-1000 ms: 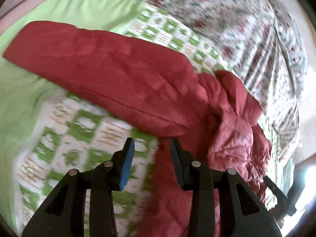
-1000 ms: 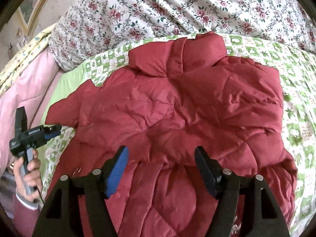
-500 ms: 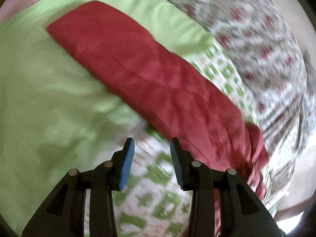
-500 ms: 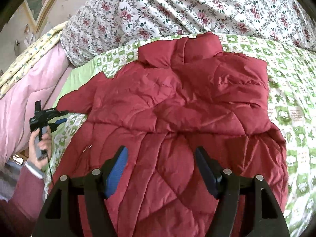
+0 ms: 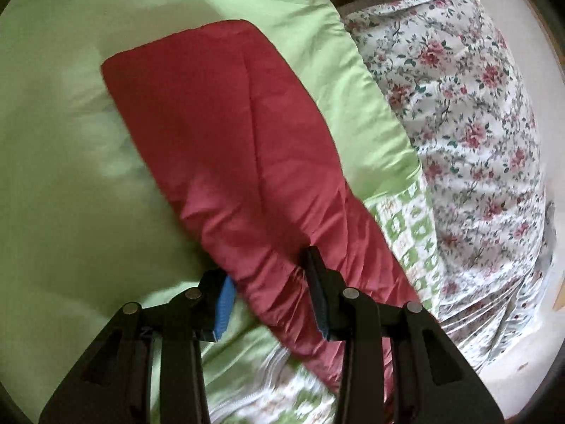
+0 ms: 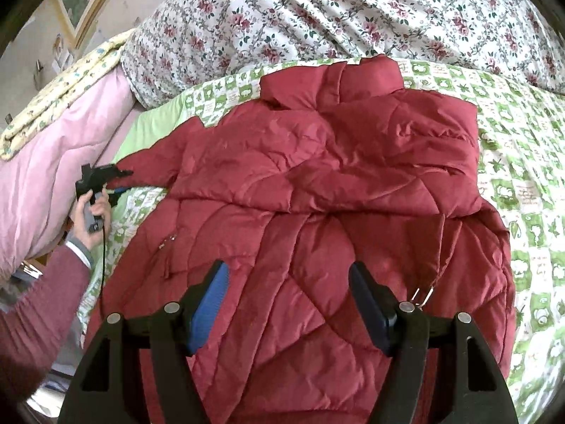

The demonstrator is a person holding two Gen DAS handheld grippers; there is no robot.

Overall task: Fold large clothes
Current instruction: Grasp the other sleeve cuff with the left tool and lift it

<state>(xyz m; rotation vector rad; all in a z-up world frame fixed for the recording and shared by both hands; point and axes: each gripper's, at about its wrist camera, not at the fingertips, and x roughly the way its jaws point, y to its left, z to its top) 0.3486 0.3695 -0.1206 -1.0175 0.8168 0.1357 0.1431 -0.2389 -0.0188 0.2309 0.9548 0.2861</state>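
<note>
One red quilted jacket (image 6: 317,190) lies spread on the bed (image 6: 522,148); no writing is readable. Left gripper (image 5: 270,300) fingers straddle its sleeve (image 5: 226,134), not clamped; right gripper (image 6: 287,304) fingers gape above

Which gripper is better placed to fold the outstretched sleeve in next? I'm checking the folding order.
Left. The left gripper already straddles the sleeve, fingers either side. The right gripper hangs open over the jacket body.
</note>
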